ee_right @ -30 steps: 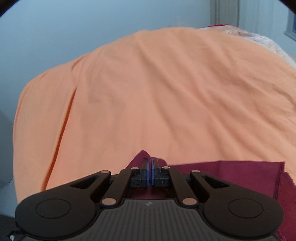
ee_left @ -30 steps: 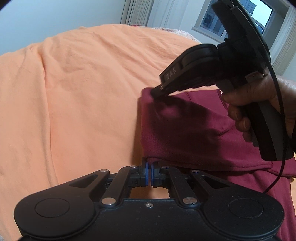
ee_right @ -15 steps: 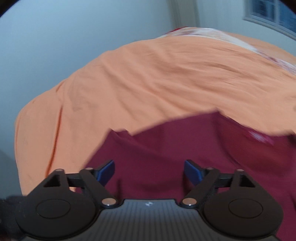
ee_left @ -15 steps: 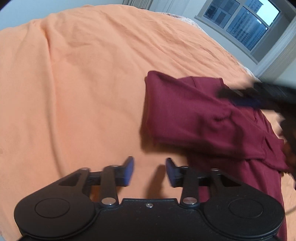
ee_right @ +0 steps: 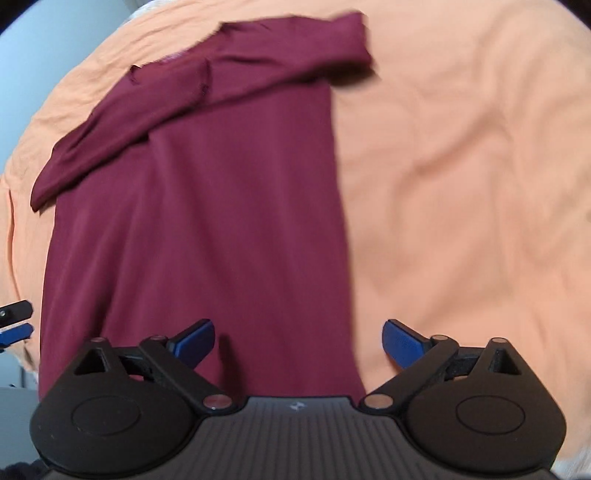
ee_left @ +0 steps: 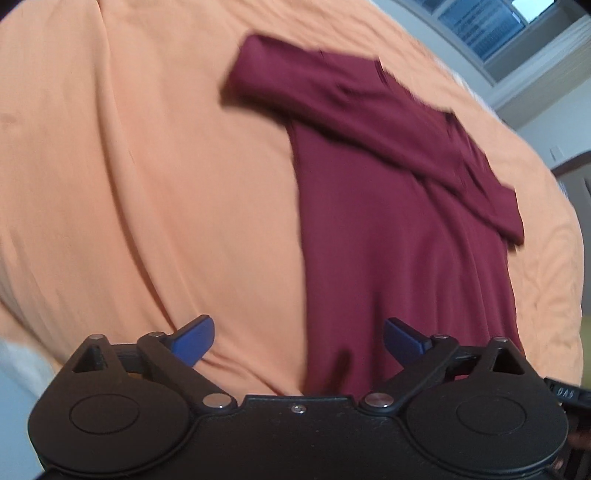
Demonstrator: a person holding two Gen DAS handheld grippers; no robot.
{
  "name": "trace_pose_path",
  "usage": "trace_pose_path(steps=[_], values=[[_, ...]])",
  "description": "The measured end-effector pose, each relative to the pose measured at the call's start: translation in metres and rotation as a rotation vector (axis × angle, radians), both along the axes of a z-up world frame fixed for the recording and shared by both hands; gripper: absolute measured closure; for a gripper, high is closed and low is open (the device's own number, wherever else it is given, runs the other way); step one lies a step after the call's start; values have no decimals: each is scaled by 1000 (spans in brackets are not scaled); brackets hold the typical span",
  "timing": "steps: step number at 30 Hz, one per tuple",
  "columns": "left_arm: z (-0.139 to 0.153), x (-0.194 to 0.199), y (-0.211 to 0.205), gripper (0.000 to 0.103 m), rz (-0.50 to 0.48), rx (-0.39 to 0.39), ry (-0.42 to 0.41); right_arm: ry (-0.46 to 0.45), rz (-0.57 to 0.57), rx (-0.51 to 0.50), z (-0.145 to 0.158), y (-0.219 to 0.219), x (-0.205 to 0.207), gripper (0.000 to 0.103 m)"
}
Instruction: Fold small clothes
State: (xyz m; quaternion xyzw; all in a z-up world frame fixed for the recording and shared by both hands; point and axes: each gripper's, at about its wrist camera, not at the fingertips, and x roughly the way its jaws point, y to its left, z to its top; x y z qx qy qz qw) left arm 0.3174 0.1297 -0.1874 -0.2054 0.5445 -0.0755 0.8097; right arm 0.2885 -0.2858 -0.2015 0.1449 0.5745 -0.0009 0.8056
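A maroon long-sleeved shirt (ee_left: 402,236) lies flat on the orange bedsheet (ee_left: 147,177), both sleeves folded across its chest. My left gripper (ee_left: 298,339) hovers wide open over the shirt's near left edge at the hem. In the right wrist view the same shirt (ee_right: 207,221) runs lengthwise away from me. My right gripper (ee_right: 298,338) stands wide open above the shirt's near right edge. Nothing sits between either pair of blue fingers. The tips of the left gripper (ee_right: 14,321) show at the left border of the right wrist view.
The orange bedsheet (ee_right: 461,166) spreads wrinkled on all sides of the shirt. A window (ee_left: 480,26) and pale wall stand beyond the bed's far side. A bit of the right gripper's body (ee_left: 565,393) pokes in at the lower right of the left wrist view.
Both grippers let go of the shirt's folded sleeve part, opened wide and drew back toward the hem. The whole shirt now shows in both views.
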Motion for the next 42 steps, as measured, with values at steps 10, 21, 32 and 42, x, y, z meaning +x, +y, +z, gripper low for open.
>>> trace_pose_path(steps=[10,21,32,42], values=[[-14,-32,-41,50,21,35,112,-77,126,-27,-6,11,-37,65],[20,-64,-35,96,69,58,29,-204,147,-12,34,-26,-50,96],[18,-76,-45,96,43,131,34,-162,210,-78,4,-29,-58,96],[18,-82,-30,101,53,205,54,-152,230,-61,0,-38,-60,84]])
